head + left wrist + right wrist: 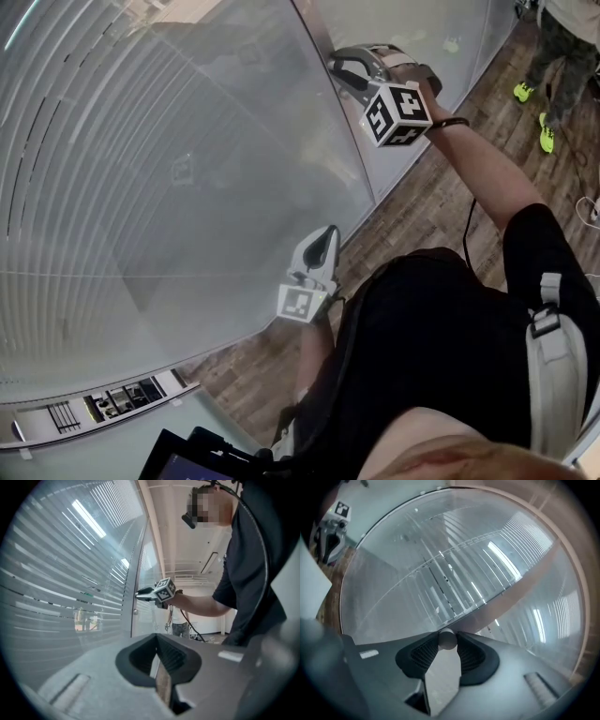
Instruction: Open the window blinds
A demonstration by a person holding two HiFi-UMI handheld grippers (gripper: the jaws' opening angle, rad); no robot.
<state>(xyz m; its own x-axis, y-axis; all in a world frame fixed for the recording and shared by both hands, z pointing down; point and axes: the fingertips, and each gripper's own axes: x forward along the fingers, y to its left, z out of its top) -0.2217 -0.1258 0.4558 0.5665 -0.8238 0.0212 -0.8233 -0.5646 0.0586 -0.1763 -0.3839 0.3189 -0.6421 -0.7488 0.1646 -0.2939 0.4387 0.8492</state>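
The right gripper (337, 64) is clenched on a small pale knob (446, 638). The knob sits at the edge of the glass (234, 141), just beside the upright frame (352, 141). The blinds (84, 187) lie behind that pane, their slats running level across its whole width. The left gripper (323, 239) hangs lower, close to the glass. Its jaws seem pressed together on nothing, though its own view is dim there. Along the foot of the partition the wood floor (422, 202) gives open room, with a person (558, 56) standing well apart.
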